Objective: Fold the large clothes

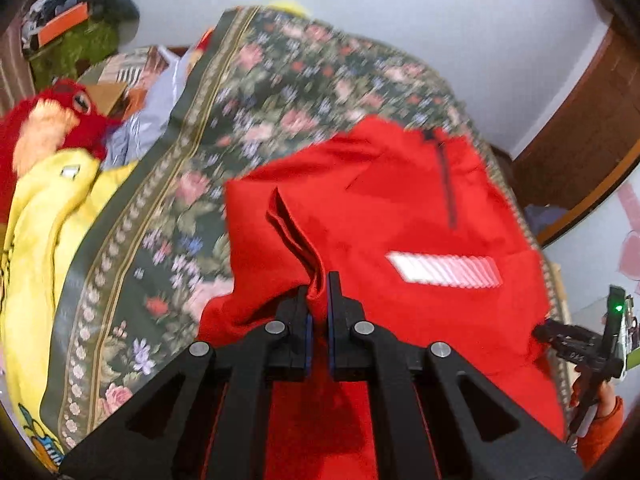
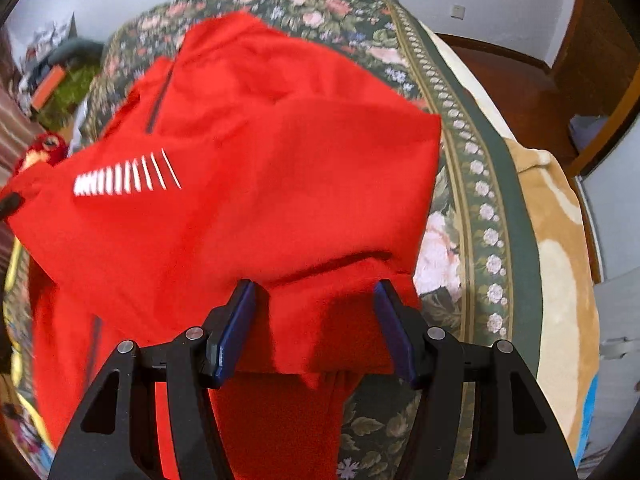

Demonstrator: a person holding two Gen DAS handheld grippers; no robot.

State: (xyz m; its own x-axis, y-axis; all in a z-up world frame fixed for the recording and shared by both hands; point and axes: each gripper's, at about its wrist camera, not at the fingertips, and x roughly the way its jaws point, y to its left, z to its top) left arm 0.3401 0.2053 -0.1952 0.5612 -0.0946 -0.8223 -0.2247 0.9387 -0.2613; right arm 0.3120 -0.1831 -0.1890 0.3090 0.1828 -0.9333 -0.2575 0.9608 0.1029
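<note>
Jacket point(image 1: 400, 208): one, red, on the bed point(image 1: 256, 92).
Left gripper point(image 1: 318, 296): clenched on a jacket fold.
Right gripper point(image 2: 316, 300): released, jaws apart over jacket.

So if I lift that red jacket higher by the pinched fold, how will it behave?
Probably floppy: the red jacket already creases and sags around the left gripper. Likely light, since one pinch raises a ridge. It may drag across the floral bedspread.
</note>
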